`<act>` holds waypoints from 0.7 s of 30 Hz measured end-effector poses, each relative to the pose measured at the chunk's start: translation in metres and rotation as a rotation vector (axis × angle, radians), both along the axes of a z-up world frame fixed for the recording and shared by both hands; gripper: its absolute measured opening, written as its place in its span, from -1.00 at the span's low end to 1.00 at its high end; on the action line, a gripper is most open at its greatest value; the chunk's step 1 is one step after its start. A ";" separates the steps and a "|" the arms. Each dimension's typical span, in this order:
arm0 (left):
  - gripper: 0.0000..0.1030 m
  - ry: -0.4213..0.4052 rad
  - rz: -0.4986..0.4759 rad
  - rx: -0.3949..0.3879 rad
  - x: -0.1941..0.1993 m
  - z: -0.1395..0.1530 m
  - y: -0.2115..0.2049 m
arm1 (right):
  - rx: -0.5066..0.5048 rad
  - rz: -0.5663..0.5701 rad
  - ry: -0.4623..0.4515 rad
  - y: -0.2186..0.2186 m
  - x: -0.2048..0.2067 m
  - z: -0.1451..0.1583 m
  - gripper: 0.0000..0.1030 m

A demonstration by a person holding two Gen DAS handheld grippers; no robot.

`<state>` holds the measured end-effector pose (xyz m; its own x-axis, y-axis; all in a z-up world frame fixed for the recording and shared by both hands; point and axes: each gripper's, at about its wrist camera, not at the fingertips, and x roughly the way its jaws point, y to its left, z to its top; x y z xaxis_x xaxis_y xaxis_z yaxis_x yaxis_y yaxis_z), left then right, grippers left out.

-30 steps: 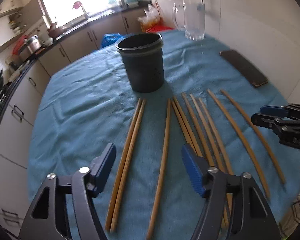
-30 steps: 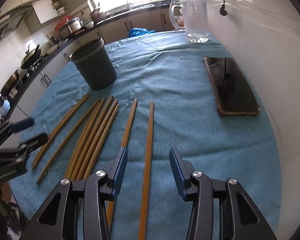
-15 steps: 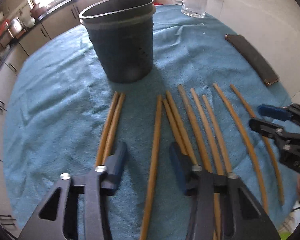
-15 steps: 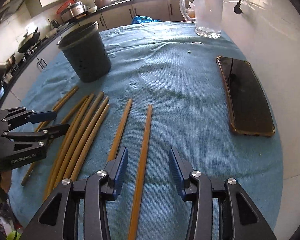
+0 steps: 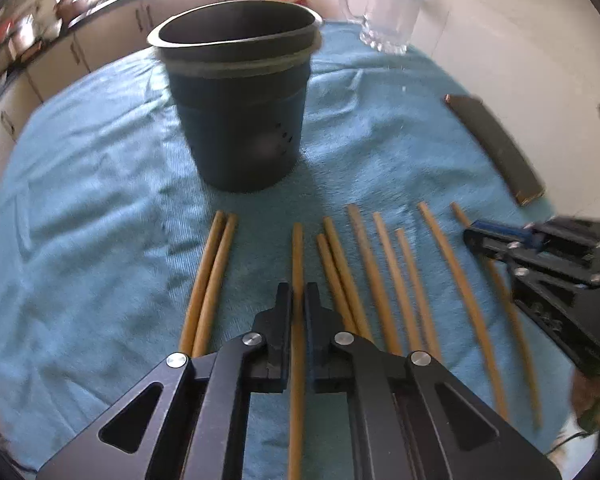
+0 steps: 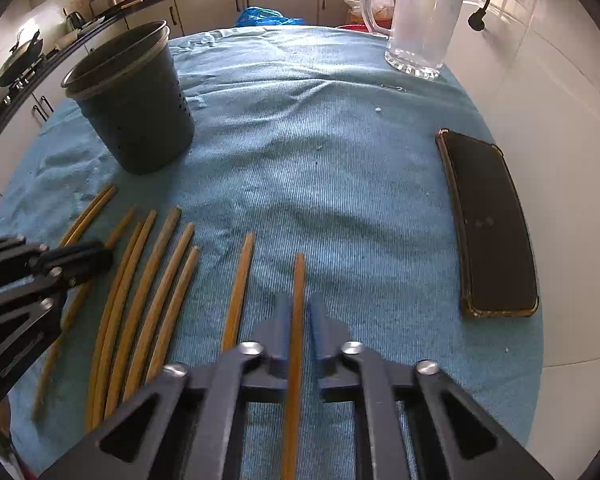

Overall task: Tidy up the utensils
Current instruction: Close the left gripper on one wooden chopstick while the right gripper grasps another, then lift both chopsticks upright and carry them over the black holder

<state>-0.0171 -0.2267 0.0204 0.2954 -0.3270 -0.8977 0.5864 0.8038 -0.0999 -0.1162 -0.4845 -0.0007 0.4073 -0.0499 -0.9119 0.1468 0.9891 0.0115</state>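
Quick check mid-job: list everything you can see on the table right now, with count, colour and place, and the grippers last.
chopsticks: ten, tan wood, lying in a row on the cloth in front of the holder
utensil holder: one, dark grey, upright on the far left of the cloth, nothing visible inside
glass pitcher: one, clear, far right edge of the table
phone: one, black with a brown case, flat at the right edge of the cloth
cloth: one, blue, covering the table
left gripper: one, black, closed on the third chopstick from the left
right gripper: one, black with blue pads, closed on the rightmost chopstick
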 end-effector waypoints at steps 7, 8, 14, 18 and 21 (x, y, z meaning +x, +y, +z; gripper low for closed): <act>-0.89 -0.103 0.032 -0.149 -0.037 0.063 0.048 | 0.103 -0.051 -0.134 -0.001 -0.027 0.039 -0.88; -0.89 -0.128 0.033 -0.169 -0.045 0.075 0.056 | 0.108 -0.051 -0.158 0.000 -0.032 0.046 -0.88; -0.89 -0.253 0.036 -0.257 -0.084 0.126 0.095 | 0.124 -0.035 -0.313 0.015 -0.072 0.097 -0.88; -0.89 -0.331 0.075 -0.293 -0.111 0.148 0.114 | 0.124 -0.005 -0.391 0.030 -0.098 0.122 -0.88; -0.89 -0.379 0.109 -0.317 -0.123 0.154 0.125 | 0.128 0.016 -0.427 0.038 -0.113 0.130 -0.88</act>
<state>-0.1405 -0.1017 0.1746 0.6290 -0.5151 -0.5822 0.5432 0.8270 -0.1448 -0.2290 -0.4467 0.1296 0.7484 0.0618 -0.6604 0.0871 0.9779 0.1901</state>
